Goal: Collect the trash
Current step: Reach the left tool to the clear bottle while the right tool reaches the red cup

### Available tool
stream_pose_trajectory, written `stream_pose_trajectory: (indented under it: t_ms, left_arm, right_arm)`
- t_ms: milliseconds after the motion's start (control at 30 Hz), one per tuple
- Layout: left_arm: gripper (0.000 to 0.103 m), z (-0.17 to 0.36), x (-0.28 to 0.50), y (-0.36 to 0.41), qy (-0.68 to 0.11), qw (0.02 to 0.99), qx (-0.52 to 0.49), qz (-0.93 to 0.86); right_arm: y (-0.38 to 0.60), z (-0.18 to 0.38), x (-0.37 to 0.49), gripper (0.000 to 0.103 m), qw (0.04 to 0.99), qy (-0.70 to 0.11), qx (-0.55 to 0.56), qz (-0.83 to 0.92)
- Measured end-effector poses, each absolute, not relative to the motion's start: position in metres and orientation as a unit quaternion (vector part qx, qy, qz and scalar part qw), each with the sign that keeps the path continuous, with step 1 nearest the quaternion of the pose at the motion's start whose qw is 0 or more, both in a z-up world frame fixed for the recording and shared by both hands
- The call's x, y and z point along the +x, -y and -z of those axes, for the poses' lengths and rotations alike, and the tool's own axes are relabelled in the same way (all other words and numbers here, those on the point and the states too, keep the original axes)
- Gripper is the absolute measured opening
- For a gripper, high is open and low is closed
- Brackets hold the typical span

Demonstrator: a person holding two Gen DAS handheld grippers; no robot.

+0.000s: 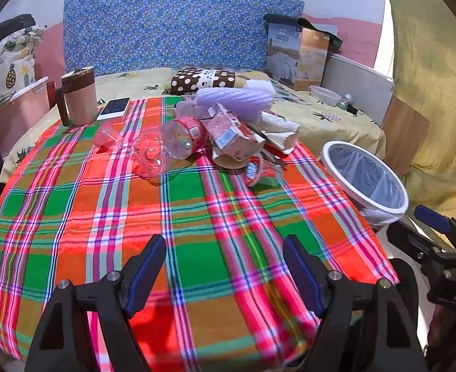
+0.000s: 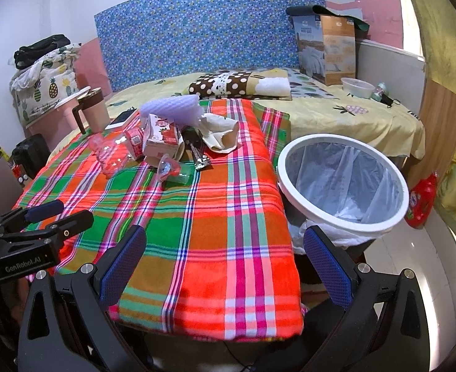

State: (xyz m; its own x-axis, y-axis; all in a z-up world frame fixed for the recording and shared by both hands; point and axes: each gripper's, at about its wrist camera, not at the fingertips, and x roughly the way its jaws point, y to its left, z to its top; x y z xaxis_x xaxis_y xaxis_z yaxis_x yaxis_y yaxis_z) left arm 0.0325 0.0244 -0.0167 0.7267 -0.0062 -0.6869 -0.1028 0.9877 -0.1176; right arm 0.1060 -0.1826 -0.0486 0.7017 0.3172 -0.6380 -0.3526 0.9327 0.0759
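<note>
Both black grippers, left point(image 1: 224, 266) and right point(image 2: 224, 260), gape wide and empty; the heap of crumpled cartons and clear plastic bottles point(image 1: 215, 136) lies well ahead on the plaid cloth point(image 1: 197, 223); the white-rimmed lined bin point(image 2: 342, 183) stands just right.

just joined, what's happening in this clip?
A person holds a hand-held gripper in each hand over a plaid cloth. The left hand-held gripper and right hand-held gripper are both open and empty. A trash pile of a clear bottle, carton, wrappers and paper sits at the cloth's far end, untouched. The lined bin stands beside the cloth on the right, with no pile item visible in it. Collection hasn't started.
</note>
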Motion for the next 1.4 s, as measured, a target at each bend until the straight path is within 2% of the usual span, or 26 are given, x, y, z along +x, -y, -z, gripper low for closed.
stream_pose_trajectory:
  t_ms: [600, 733, 1000, 1233, 1333, 1400]
  left_arm:
    - [0.077, 0.015, 0.115, -0.104, -0.355, 0.930, -0.058, -0.072]
    - [0.077, 0.015, 0.127, -0.117, -0.355, 0.931, -0.058, -0.064]
    - [0.077, 0.019, 0.151, -0.123, -0.359, 0.932, -0.041, -0.028]
    - [0.077, 0.029, 0.173, -0.114, -0.377, 0.926, -0.014, 0.004]
    - [0.077, 0.035, 0.180, -0.111, -0.385, 0.923, -0.011, 0.008]
    - [0.072, 0.037, 0.181, -0.108, -0.386, 0.923, -0.002, 0.005]
  right_arm:
    - [0.134, 0.064, 0.166, 0.102, 0.893, -0.365, -0.040, -0.261]
    - [0.115, 0.072, 0.177, 0.088, 0.880, -0.382, -0.059, -0.274]
    - [0.104, 0.078, 0.193, 0.084, 0.864, -0.411, -0.049, -0.288]
    - [0.110, 0.085, 0.200, 0.051, 0.853, -0.437, -0.029, -0.283]
    - [0.114, 0.085, 0.197, 0.051, 0.852, -0.439, -0.020, -0.285]
    - [0.114, 0.085, 0.196, 0.051, 0.853, -0.438, -0.016, -0.283]
